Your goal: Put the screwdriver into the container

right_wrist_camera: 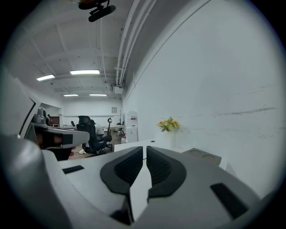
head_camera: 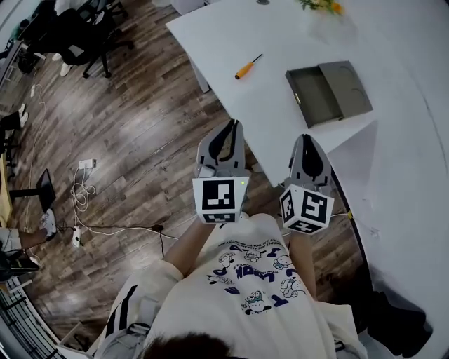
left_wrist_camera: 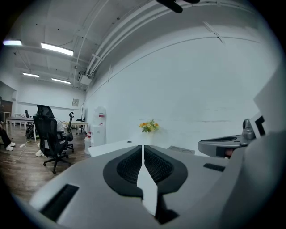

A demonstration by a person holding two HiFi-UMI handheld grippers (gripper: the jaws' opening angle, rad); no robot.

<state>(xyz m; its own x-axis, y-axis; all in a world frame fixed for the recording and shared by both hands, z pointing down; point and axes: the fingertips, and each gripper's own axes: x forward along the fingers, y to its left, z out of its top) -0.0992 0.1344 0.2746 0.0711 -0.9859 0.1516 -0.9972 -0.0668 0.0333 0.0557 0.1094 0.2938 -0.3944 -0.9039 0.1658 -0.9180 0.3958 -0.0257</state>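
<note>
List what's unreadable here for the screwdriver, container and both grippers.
- screwdriver: tip type is too small to tell in the head view. It is absent from both gripper views, where the bodies of the left gripper and right gripper block the near tabletop.
- container: the gripper views show only its top edge; its inside is blocked likewise.
- flowers: cut off by the head view's top edge.
</note>
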